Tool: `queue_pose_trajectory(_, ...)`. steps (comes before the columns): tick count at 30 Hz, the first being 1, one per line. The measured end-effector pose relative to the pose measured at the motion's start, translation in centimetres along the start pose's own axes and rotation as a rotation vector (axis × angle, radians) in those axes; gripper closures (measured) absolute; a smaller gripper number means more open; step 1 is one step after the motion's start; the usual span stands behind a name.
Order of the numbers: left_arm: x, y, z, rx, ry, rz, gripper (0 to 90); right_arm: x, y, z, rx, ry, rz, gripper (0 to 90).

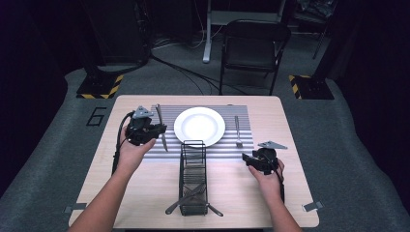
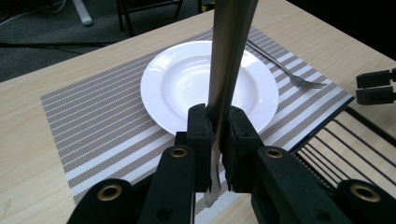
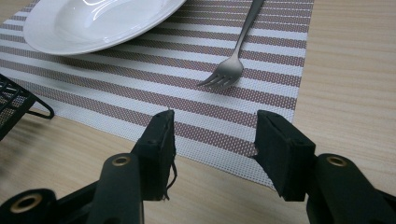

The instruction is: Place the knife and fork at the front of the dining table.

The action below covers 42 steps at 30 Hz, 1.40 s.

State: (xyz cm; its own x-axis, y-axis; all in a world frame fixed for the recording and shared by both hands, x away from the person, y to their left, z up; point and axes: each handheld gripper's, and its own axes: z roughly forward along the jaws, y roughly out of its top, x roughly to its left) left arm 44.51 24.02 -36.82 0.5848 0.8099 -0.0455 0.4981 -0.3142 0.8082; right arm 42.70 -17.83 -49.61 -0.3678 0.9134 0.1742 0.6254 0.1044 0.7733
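My left gripper [image 1: 155,130] is shut on a metal table knife [image 1: 160,126] over the left part of the striped placemat [image 1: 169,113], left of the white plate [image 1: 199,125]. In the left gripper view the pads clamp the knife [image 2: 229,56], which stands up in front of the plate [image 2: 187,79]. A fork [image 1: 238,131] lies on the mat right of the plate. My right gripper [image 1: 249,158] hovers open near the mat's front right corner. In the right gripper view its open jaws [image 3: 212,140] hold nothing, with the fork [image 3: 233,60] just beyond them.
A black wire rack [image 1: 193,179] stands in the middle of the wooden table [image 1: 290,145], reaching toward the front edge, with some cutlery [image 1: 193,200] at its near end. A folding chair [image 1: 254,46] is behind the table.
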Motion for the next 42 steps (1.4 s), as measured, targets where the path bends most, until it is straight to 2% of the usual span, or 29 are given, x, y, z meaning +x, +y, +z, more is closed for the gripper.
queue_pose_trajectory(6,1.0,-0.9,0.3,0.013,0.02,-0.013,82.0,0.0,0.0,0.0,0.0,-0.001,0.0,47.5)
queue_pose_trajectory(11,1.7,-1.7,0.4,0.021,0.038,-0.034,82.0,0.0,0.0,0.0,0.001,0.0,-0.001,47.5)
queue_pose_trajectory(12,1.9,-1.9,0.4,0.014,0.043,-0.048,82.0,0.0,0.0,0.0,0.001,0.0,-0.002,47.5)
queue_pose_trajectory(16,2.3,-2.4,0.4,0.021,0.051,-0.057,82.0,0.0,0.0,0.1,0.0,0.001,-0.003,47.5)
queue_pose_trajectory(25,3.1,-3.1,0.8,0.034,0.08,-0.08,82.0,0.0,-0.1,0.1,0.001,0.0,-0.003,47.5)
queue_pose_trajectory(35,3.9,-4.1,1.3,0.046,0.093,-0.103,82.1,0.0,-0.1,0.1,0.002,0.001,0.006,47.4)
queue_pose_trajectory(42,4.2,-4.2,1.8,0.027,0.101,-0.127,82.0,0.0,-0.1,0.1,0.002,0.002,0.004,47.5)
